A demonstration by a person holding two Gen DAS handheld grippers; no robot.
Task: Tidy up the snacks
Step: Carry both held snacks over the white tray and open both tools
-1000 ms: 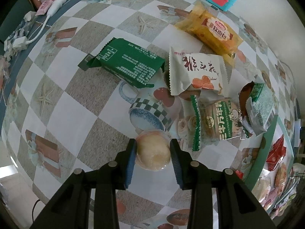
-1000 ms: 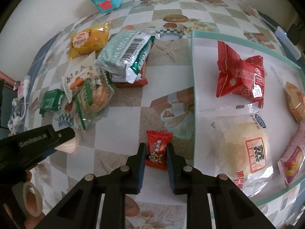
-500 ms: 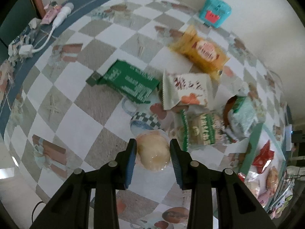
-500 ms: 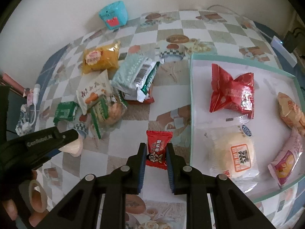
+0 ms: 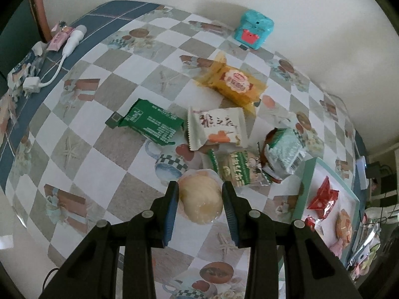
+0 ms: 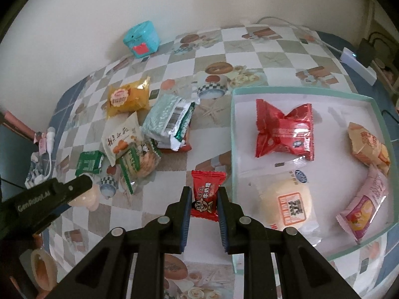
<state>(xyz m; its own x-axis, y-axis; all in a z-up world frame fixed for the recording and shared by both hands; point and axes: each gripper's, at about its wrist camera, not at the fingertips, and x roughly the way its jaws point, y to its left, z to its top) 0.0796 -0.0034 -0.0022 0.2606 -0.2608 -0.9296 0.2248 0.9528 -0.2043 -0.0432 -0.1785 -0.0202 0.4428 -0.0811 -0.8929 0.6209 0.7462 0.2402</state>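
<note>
The left gripper (image 5: 200,200) has its jaws pinching a round, pale cream jelly cup (image 5: 200,200), glossy and translucent in a clear plastic shell, raised above the checkered bench (image 5: 82,149). The right gripper (image 6: 205,202) has its jaws pressed onto a small red candy (image 6: 206,194), a flat foil wrapper with crimped ends, white lettering and a round cartoon face, held just beside the left wall of the teal-rimmed tray (image 6: 233,134). Inside the tray lie 4 snacks: a red pinched-waist packet (image 6: 284,132), a pale bun in clear film (image 6: 286,203), an orange-printed pack (image 6: 369,147) and a pink sachet (image 6: 364,206). On the bench behind sit a green wafer pack (image 5: 152,124), a white packet with orange fruit (image 5: 217,128), a yellow cake pack (image 5: 234,84), a green-striped biscuit pack (image 5: 237,169) and a mint-green bag (image 5: 284,154), bunched closely, some overlapping. A teal box (image 5: 253,32) stands by the wall.
</note>
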